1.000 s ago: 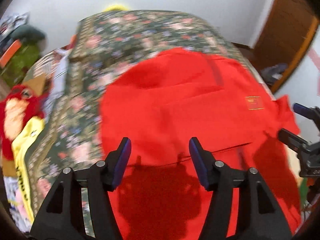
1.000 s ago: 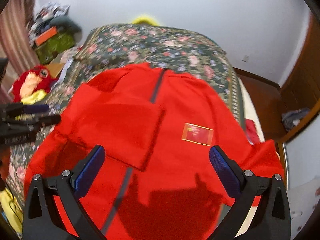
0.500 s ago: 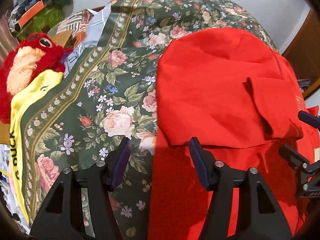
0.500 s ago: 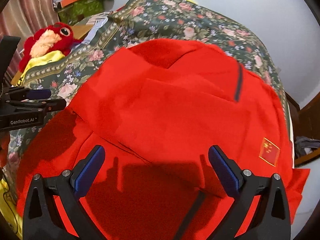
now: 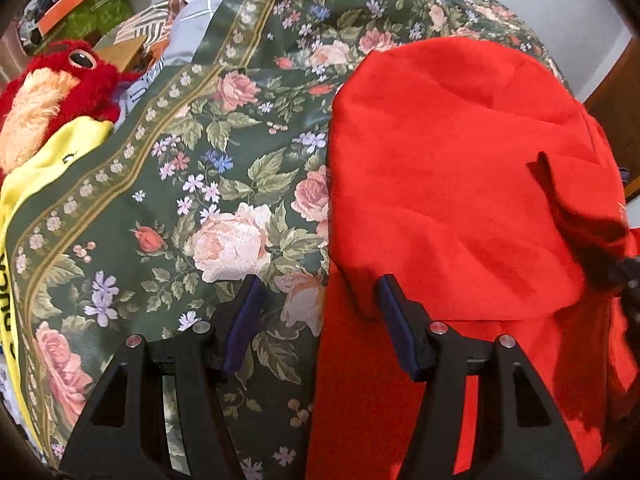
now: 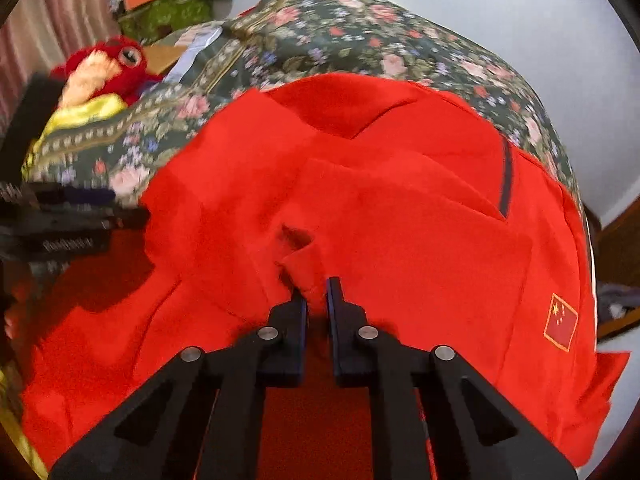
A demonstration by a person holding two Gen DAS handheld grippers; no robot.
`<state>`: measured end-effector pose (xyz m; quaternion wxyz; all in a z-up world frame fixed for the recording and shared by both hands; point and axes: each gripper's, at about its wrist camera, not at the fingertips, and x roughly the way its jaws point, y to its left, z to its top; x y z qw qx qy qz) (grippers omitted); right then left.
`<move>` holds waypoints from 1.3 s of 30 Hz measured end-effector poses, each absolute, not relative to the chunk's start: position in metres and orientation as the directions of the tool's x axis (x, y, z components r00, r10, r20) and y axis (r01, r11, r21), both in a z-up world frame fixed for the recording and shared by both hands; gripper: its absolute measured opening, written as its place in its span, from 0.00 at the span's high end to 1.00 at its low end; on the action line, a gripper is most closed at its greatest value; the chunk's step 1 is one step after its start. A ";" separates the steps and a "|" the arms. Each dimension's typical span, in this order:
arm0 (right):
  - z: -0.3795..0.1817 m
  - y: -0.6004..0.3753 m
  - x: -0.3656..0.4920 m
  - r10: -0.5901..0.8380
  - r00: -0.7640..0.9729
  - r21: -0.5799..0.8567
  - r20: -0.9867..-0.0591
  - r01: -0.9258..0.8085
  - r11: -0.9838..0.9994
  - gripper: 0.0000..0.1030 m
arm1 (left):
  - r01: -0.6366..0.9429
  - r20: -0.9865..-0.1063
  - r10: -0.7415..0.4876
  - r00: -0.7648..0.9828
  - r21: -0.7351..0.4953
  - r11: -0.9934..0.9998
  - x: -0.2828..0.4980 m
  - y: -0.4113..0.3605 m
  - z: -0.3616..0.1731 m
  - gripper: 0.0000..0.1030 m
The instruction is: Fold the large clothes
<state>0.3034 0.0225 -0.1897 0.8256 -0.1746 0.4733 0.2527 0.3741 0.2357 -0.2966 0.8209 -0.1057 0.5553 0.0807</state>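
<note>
A large red garment lies partly folded on a floral bedspread; it also shows in the right wrist view, with a dark stripe and a small flag patch. My left gripper is open, low over the garment's left edge, one finger over the bedspread and one over the red cloth. My right gripper is shut on a fold of the red garment near its middle. The left gripper shows blurred at the left of the right wrist view.
A red plush bird on yellow cloth sits at the bed's left side. Boxes and clutter stand beyond the bed's far left corner. A wooden door is at the right. A white wall is behind.
My right gripper closed from wide open onto a fold of the red garment. My left gripper moved left and down to the garment's left edge and stayed open.
</note>
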 end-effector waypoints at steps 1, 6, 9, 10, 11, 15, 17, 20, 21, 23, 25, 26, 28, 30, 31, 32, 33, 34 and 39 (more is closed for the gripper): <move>-0.184 0.018 0.304 0.259 0.440 -0.043 -0.860 -0.569 0.821 0.94 | -0.252 -0.928 0.025 0.371 -0.075 0.965 0.375 0.235 -0.298 0.42; -0.145 -0.010 0.309 0.291 0.525 -0.009 -0.800 -0.495 0.869 0.94 | -0.241 -0.930 0.082 0.358 -0.007 0.971 0.377 0.226 -0.300 0.41; -0.116 -0.038 0.314 0.307 0.577 0.032 -0.757 -0.437 0.899 0.94 | -0.243 -0.932 0.095 0.351 0.007 0.970 0.378 0.225 -0.301 0.40; -0.106 -0.050 0.315 0.309 0.597 0.046 -0.740 -0.413 0.909 0.94 | -0.250 -0.932 0.096 0.349 0.006 0.968 0.378 0.226 -0.302 0.40; -0.097 -0.063 0.316 0.310 0.616 0.064 -0.724 -0.388 0.919 0.94 | -0.254 -0.933 0.095 0.348 0.004 0.967 0.378 0.226 -0.302 0.40; -0.074 -0.106 0.316 0.300 0.662 0.122 -0.687 -0.301 0.946 0.94 | -0.273 -0.934 0.101 0.342 0.004 0.962 0.379 0.226 -0.303 0.39; -0.070 -0.126 0.316 0.276 0.681 0.128 -0.678 -0.261 0.957 0.94 | -0.282 -0.936 0.116 0.333 0.018 0.959 0.381 0.225 -0.304 0.37; -0.076 -0.153 0.316 0.251 0.677 0.140 -0.692 -0.215 0.967 0.94 | -0.299 -0.937 0.137 0.322 0.037 0.954 0.382 0.223 -0.305 0.35; -0.079 -0.159 0.315 0.248 0.671 0.146 -0.699 -0.206 0.968 0.94 | -0.303 -0.937 0.143 0.320 0.042 0.952 0.382 0.223 -0.305 0.34; -0.092 -0.173 0.313 0.241 0.645 0.160 -0.725 -0.183 0.970 0.94 | -0.314 -0.937 0.152 0.313 0.049 0.948 0.381 0.223 -0.305 0.32; -0.105 -0.184 0.312 0.240 0.615 0.172 -0.751 -0.168 0.971 0.94 | -0.325 -0.938 0.159 0.308 0.053 0.944 0.382 0.224 -0.305 0.31; -0.115 -0.188 0.311 0.244 0.592 0.184 -0.768 -0.162 0.970 0.94 | -0.329 -0.938 0.165 0.305 0.059 0.942 0.382 0.223 -0.306 0.31; -0.130 -0.196 0.310 0.256 0.556 0.206 -0.791 -0.153 0.967 0.94 | -0.335 -0.938 0.177 0.298 0.071 0.939 0.382 0.223 -0.306 0.29; -0.145 -0.206 0.308 0.265 0.520 0.227 -0.812 -0.138 0.964 0.94 | -0.341 -0.938 0.190 0.290 0.084 0.936 0.383 0.222 -0.306 0.28; -0.151 -0.210 0.307 0.268 0.507 0.235 -0.819 -0.129 0.963 0.94 | -0.345 -0.939 0.193 0.284 0.088 0.934 0.383 0.222 -0.306 0.28; -0.156 -0.216 0.305 0.273 0.493 0.248 -0.826 -0.117 0.962 0.94 | -0.350 -0.940 0.193 0.280 0.088 0.933 0.384 0.222 -0.306 0.28; -0.163 -0.222 0.304 0.284 0.476 0.268 -0.832 -0.102 0.958 0.94 | -0.358 -0.942 0.192 0.274 0.085 0.930 0.384 0.223 -0.306 0.28; -0.168 -0.225 0.303 0.293 0.460 0.285 -0.838 -0.090 0.954 0.94 | -0.362 -0.943 0.192 0.271 0.085 0.928 0.384 0.223 -0.306 0.28; -0.188 -0.239 0.298 0.310 0.380 0.317 -0.871 -0.046 0.947 0.89 | -0.342 -0.946 0.220 0.238 0.130 0.931 0.383 0.216 -0.303 0.28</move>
